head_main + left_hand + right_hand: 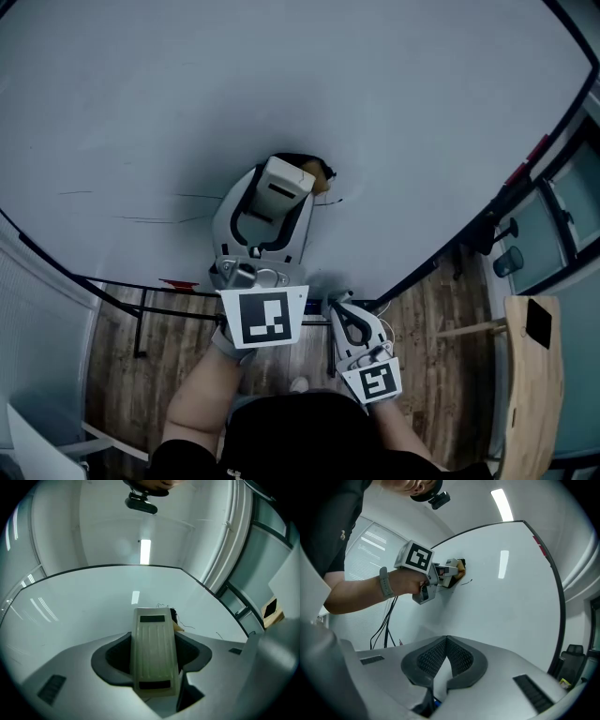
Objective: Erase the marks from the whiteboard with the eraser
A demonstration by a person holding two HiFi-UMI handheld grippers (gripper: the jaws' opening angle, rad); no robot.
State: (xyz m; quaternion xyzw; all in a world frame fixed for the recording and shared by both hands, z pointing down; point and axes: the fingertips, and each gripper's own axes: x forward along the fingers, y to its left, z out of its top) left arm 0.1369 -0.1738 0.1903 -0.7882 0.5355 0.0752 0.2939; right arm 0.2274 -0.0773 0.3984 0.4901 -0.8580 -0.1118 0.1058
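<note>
The whiteboard [394, 122] fills most of the head view. My left gripper [273, 204] is shut on a cream-backed eraser [285, 181] and holds its dark felt side against the board near the middle. Thin pen marks [150, 220] run to the left of it, and a short stroke [334, 200] lies just to its right. In the left gripper view the eraser [153, 639] sits between the jaws, with faint scribbles [186, 627] beyond it. My right gripper [348, 316] hangs shut and empty below the board's lower edge. The right gripper view shows its shut jaws, the left gripper [438, 575] and the eraser [460, 566].
The board stands on a black frame [141, 309] over a wooden floor [441, 375]. A red item [178, 283] lies on the lower ledge. A light wooden panel [531, 375] and black fittings [495, 230] stand at the right. Cables [386, 625] hang beside the board.
</note>
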